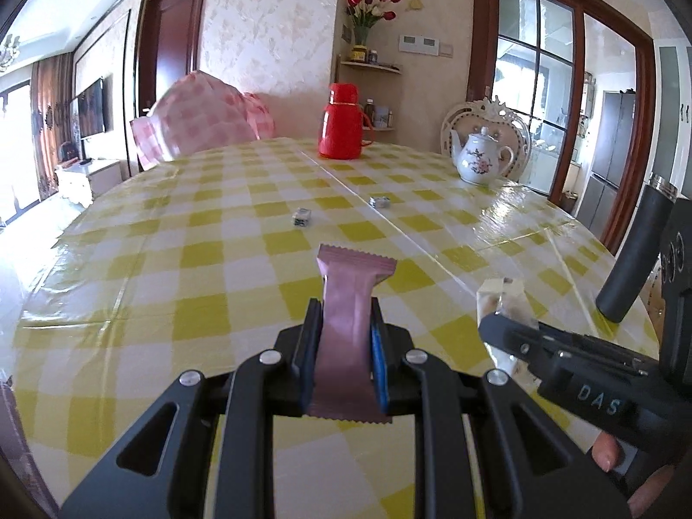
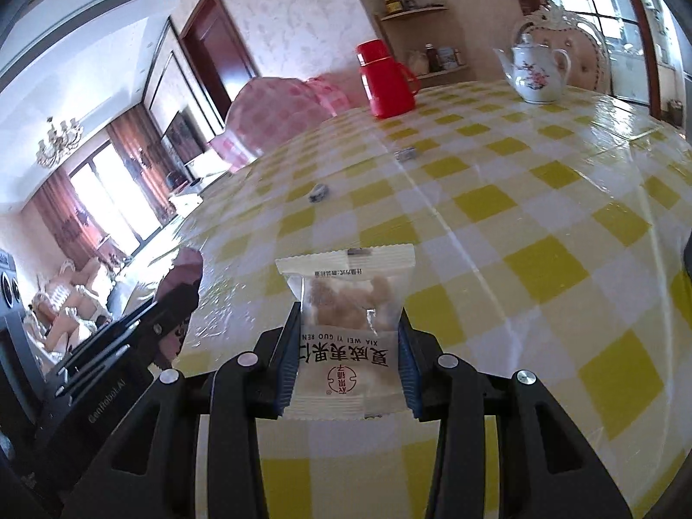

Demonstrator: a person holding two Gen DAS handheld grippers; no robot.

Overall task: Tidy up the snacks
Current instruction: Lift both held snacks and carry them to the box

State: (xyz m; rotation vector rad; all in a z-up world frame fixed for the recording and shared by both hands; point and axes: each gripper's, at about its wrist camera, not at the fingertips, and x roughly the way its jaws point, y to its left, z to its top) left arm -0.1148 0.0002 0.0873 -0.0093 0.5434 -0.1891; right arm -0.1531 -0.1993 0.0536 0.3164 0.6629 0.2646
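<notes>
My left gripper (image 1: 344, 315) is shut on a long pink snack wrapper (image 1: 348, 315), which sticks out forward above the yellow checked table (image 1: 216, 233). My right gripper (image 2: 349, 324) is shut on a white nut packet (image 2: 348, 328) with a clear window and red printing. In the left wrist view the right gripper (image 1: 501, 324) shows at the right with that packet (image 1: 501, 298) at its tip. The right wrist view shows the left gripper (image 2: 173, 302) at the left with the pink wrapper (image 2: 184, 272). Two small wrapped candies (image 1: 301, 216) (image 1: 380, 201) lie further out on the table.
A red thermos jug (image 1: 344, 123) and a white flowered teapot (image 1: 480, 158) stand at the table's far side. A pink checked cloth (image 1: 194, 114) covers a chair on the far left, and a white ornate chair (image 1: 484, 116) is behind the teapot. A fingertip (image 1: 605, 452) shows lower right.
</notes>
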